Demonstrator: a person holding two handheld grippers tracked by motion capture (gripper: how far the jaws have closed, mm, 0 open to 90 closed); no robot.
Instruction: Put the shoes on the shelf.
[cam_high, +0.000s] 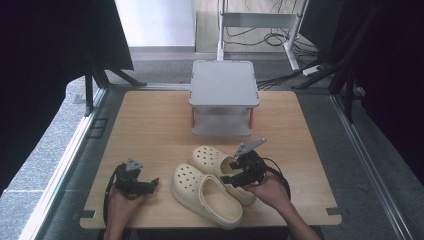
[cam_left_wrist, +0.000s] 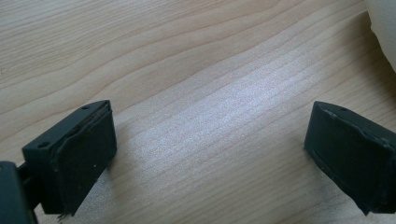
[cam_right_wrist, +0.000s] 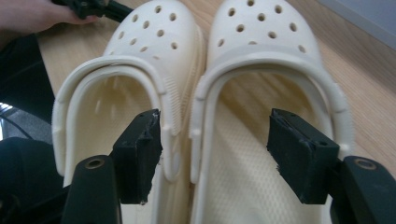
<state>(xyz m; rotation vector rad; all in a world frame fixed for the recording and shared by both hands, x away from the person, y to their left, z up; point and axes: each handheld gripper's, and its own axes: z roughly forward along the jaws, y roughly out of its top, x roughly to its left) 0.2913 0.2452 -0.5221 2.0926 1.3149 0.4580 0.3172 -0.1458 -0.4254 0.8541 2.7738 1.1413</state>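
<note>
Now, working out from the grey shelf (cam_high: 224, 97), we find both clogs in front of it, and with our right gripper (cam_right_wrist: 212, 154) spread wide over the right clog (cam_right_wrist: 261, 93), we should, by our judgement, centre one jaw inside its heel before closing, while our left gripper (cam_left_wrist: 210, 149) waits wide open on the table (cam_left_wrist: 187, 60).

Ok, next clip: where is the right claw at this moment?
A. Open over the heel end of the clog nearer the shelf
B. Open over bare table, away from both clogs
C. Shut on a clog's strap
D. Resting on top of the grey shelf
A: the right claw stands open, its jaws flanking the heel opening of the right-hand clog, the one nearer the grey shelf.
</note>
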